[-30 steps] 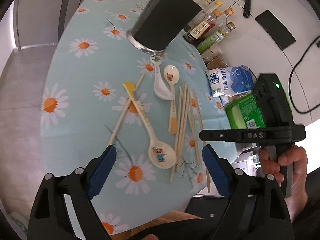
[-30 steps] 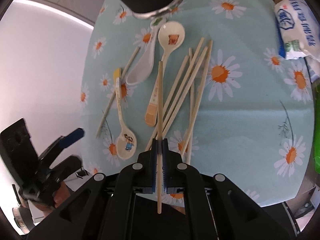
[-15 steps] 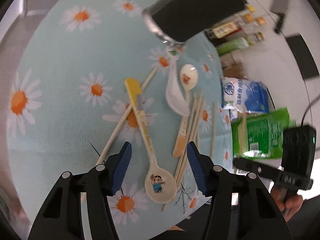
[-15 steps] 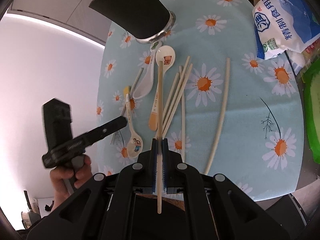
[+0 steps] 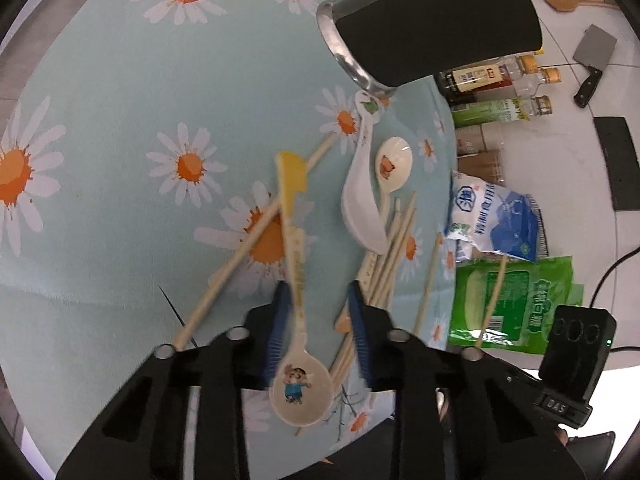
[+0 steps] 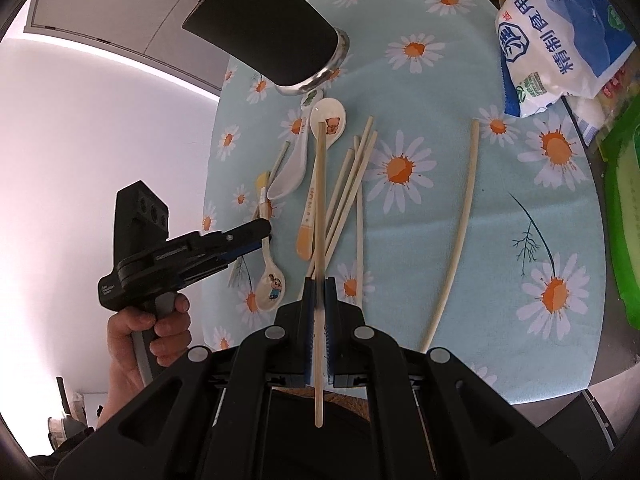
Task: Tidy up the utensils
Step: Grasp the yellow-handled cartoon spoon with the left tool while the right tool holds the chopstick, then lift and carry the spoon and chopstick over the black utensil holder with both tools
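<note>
Nearest in the right wrist view, the right gripper [image 6: 318, 312] has its fingers clamped on one chopstick [image 6: 319, 216], lifted clear of the worktop [image 6: 500, 208] and aimed toward the dark holder cup [image 6: 272, 36]. To its left, the left gripper [image 5: 320, 332] sits low over the cartoon spoon [image 5: 298, 380]; its fingers are narrowing around the yellow-tipped handle, which lies between them, though whether the pads already press on it I cannot tell.

Beyond lie a bundle of chopsticks [image 6: 352, 184], a single chopstick [image 6: 460, 240] off to the right, a spoon with an orange handle [image 6: 320, 152] and a white soup spoon [image 6: 292, 168], with the cup standing farthest back.

By the look of it the tidying has barely begun: nearly everything is loose on the cloth, and nothing can be seen inside the cup.

A second ago the left fingers were spread wide and higher above the spoon; they have since dropped and drawn in. The right gripper has risen with its chopstick, so more of the worktop shows.
</note>
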A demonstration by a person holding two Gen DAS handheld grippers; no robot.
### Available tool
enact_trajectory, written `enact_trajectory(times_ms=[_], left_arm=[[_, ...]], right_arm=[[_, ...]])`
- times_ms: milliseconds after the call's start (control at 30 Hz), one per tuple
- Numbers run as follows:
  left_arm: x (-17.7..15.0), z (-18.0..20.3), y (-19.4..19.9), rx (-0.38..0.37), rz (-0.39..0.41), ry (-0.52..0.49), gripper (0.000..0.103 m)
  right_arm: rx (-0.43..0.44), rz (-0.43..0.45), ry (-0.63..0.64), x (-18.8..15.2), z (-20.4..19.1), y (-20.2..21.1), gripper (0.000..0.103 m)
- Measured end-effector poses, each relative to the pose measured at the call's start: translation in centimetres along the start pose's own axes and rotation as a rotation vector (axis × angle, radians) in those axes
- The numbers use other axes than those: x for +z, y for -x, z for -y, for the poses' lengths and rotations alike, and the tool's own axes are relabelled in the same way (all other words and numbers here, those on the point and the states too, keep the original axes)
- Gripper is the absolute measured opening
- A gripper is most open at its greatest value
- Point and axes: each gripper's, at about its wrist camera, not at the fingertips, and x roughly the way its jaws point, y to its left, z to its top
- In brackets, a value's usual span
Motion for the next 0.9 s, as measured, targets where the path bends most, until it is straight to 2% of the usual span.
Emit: enact_trajectory(times_ms=[67, 400, 900], left_arm=[[0.1, -0.2, -0.2, 0.031, 0.010, 0.000, 0.006], [-0.6, 0.0, 0.3, 0.036, 0.055, -0.006, 0.006], [-2.5, 1.7, 4.0, 0.039, 0.210, -0.066, 0.006]], right_arm=[[0.004, -0.006, -0.001, -0.2, 0.2, 0.2, 0.006], [0.023, -0.010, 0.019, -0.2, 0.8, 0.8, 0.006], [0.137, -0.014, 0.147, 1.1, -1.3, 0.0, 0.006]])
